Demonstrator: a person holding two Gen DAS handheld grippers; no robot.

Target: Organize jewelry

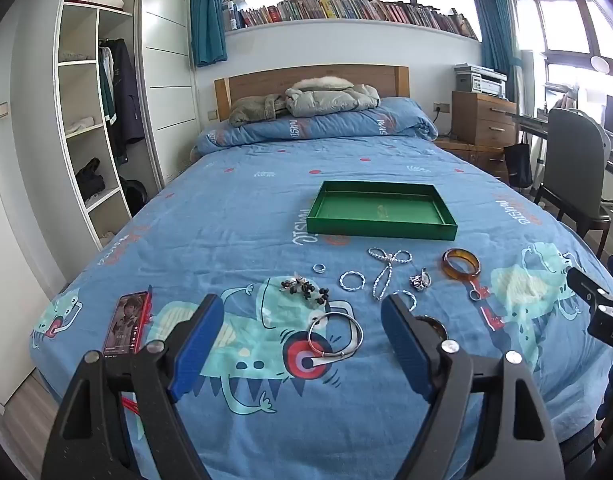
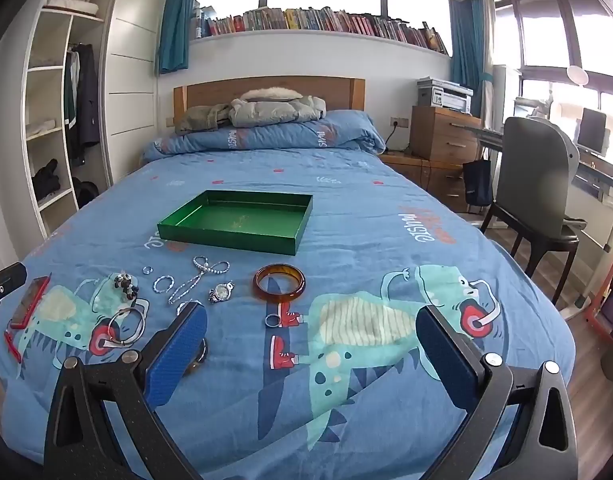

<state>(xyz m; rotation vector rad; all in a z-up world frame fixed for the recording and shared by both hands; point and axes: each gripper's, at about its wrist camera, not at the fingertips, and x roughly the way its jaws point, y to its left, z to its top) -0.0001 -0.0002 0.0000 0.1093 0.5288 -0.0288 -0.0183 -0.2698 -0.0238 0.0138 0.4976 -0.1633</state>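
Both tongs are being held wide apart and empty above the near end of the bed (image 1: 234, 208), angled down toward the jewelry. Between the blue pads of the left tongs (image 1: 302, 344) a silver bangle (image 1: 335, 335) is being framed, though it is not being touched; nothing is being gripped by the right tongs (image 2: 312, 346) either, and only bare printed cover is lying between their pads.

The jewelry is being kept in a loose row across the cover, presumably so that each piece can be reached singly. An amber bangle (image 2: 279, 282) is lying nearest the right tongs, with a small silver ring (image 2: 272, 320) just beside it. A wristwatch (image 2: 221, 291) and a beaded necklace (image 1: 386, 270) looped like a bow are lying toward the middle. A twisted silver hoop (image 1: 352, 280), a small ring (image 1: 319, 267) and a cluster of dark beads (image 1: 304, 290) are lying further to the left. A round dark object is being partly hidden behind one pad in each view and cannot be identified.

The green tray (image 1: 380, 227) is being left open beyond the row, apparently as the destination; only a faint mark is showing on its floor, so the sorting is being judged as barely begun. A red phone (image 1: 127, 322) is lying apart at the left, well clear of the jewelry.
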